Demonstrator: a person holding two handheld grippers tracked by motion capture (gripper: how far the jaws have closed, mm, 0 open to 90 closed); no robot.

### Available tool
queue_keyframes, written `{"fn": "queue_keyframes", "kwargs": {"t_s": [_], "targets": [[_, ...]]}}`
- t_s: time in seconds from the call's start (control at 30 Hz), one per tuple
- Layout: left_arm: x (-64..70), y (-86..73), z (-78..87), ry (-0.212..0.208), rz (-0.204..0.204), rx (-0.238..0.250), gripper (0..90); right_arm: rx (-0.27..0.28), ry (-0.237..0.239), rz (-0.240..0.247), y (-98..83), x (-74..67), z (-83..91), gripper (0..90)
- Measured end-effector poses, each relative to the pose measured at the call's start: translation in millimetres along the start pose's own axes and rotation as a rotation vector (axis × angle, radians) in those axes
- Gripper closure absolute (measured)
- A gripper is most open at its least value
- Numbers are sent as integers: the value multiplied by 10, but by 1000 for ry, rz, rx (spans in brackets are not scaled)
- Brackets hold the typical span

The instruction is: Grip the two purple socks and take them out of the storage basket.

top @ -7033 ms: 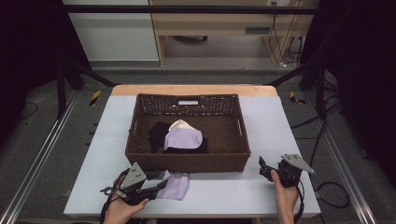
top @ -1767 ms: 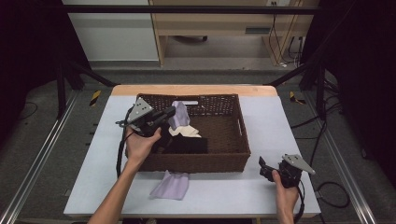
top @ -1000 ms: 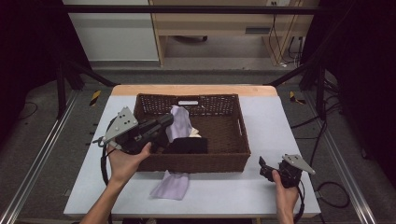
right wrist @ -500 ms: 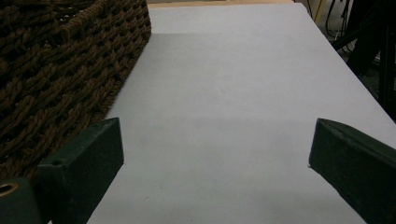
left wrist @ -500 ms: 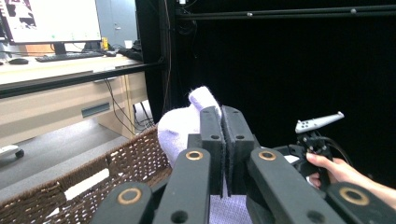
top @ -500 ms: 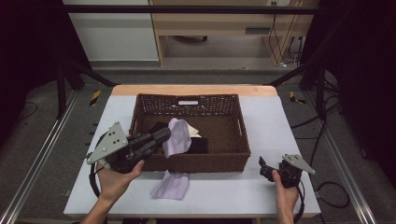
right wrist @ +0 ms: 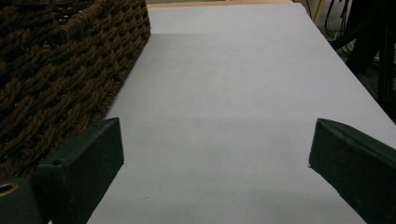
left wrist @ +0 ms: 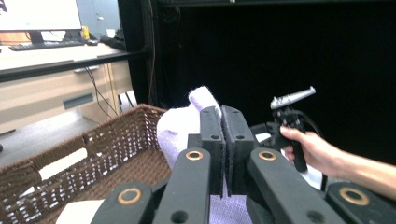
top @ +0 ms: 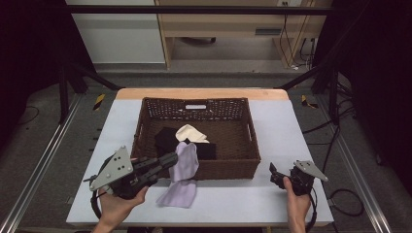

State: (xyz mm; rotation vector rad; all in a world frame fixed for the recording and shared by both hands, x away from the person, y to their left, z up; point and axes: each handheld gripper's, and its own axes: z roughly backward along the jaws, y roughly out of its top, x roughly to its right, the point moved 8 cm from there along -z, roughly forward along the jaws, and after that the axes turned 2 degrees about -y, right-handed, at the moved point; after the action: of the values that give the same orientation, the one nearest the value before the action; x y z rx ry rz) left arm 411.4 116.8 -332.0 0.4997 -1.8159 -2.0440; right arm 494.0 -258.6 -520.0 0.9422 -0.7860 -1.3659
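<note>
A brown wicker basket [top: 243, 162] stands mid-table with a black cloth [top: 167, 138] and a cream cloth [top: 190, 133] inside. My left gripper [top: 172, 159] hovers at the basket's near-left corner, shut on a lavender cloth [top: 188, 162] that hangs over the front rim. In the left gripper view the jaws [left wrist: 223, 121] press together on that lavender cloth [left wrist: 180, 126], with the basket [left wrist: 116, 140] beyond. A second lavender cloth [top: 177, 195] lies flat on the table just below. My right gripper [top: 274, 174] rests at the near right, open; its view shows wide jaws [right wrist: 217, 126] over bare table.
The white table [top: 291, 126] has free surface right of the basket and along the front edge. The basket's wall [right wrist: 60, 70] stands close on the left in the right gripper view. Dark frame rails run down both sides of the table.
My left gripper has drawn back from over the basket toward the near left, lowering a little, carrying the lavender cloth across the front rim. The right gripper has stayed put.
</note>
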Motion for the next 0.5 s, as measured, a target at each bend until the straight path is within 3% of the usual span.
{"fn": "queue_keyframes", "kwargs": {"t_s": [0.17, 0.5], "targets": [[60, -149, -16, -8, -6, -43, 876, 1, 0, 2, 1, 0, -1, 36], [125, -562, -53, -29, 20, -146, 875, 1, -2, -3, 1, 2, 1, 36]]}}
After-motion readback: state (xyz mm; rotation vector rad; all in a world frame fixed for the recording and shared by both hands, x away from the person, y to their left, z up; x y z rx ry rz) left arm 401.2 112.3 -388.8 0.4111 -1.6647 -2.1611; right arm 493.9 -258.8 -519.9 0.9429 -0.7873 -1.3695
